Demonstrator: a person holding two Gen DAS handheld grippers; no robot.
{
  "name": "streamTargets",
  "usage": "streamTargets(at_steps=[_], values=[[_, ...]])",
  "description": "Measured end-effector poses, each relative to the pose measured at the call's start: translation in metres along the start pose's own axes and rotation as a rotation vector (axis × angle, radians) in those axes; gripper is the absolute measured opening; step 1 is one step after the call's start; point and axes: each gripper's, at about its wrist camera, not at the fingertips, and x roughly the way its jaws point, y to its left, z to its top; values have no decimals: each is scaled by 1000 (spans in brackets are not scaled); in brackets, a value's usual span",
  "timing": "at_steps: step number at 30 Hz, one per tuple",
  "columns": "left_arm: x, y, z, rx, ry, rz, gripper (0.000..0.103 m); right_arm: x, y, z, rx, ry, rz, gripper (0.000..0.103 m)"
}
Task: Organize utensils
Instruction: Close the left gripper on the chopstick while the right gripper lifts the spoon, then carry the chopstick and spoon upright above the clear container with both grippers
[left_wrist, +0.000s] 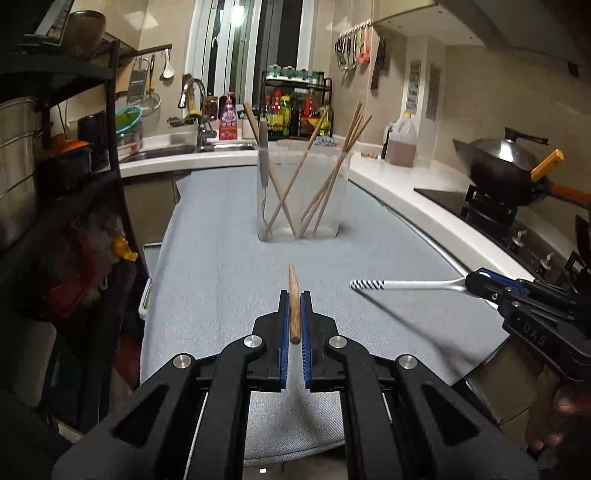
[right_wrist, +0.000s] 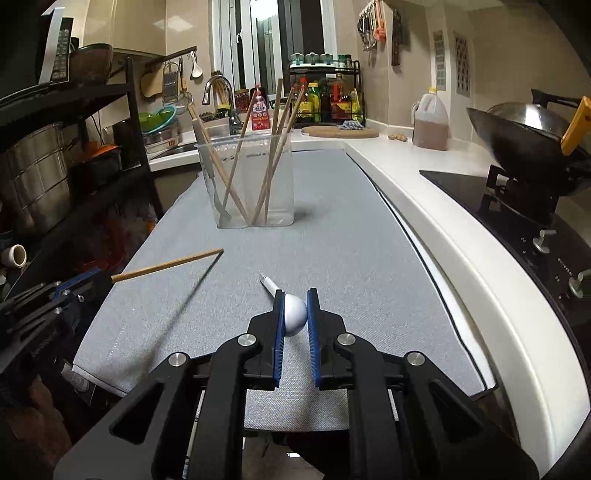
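Nearest to me, my left gripper (left_wrist: 294, 314) has its jaws clamped on a single wooden chopstick (left_wrist: 294, 302), gripped near its blunt end so that the tapered tip points ahead, clear of the grey mat (left_wrist: 221, 258) that covers the counter. My right gripper (right_wrist: 295, 314) has its jaws closed on the bowl of a white spoon (right_wrist: 293, 314), whose striped handle projects forward and to the left above the mat. Farther on, upright on the mat, stands the clear container (left_wrist: 303, 195), which already holds several chopsticks and a fork with a grey handle, all leaning crosswise. I judge the main risk to lie at insertion: the crossed sticks crowd the opening, so an incoming tip may strike one and tip the light container. The rounded spoon bowl may also slip or swivel between the flat jaws. Beyond lie the sink (left_wrist: 177, 149) and the wok (left_wrist: 498, 162).
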Motion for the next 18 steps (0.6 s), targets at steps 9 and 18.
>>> streamTargets(at_steps=[9,18], values=[[-13,7,39,18,-79,-1,6,-5,-5,29,-19,-32,25,12],[-12,12,77,1,-82,-13,6,1,0,56,-41,-39,56,12]])
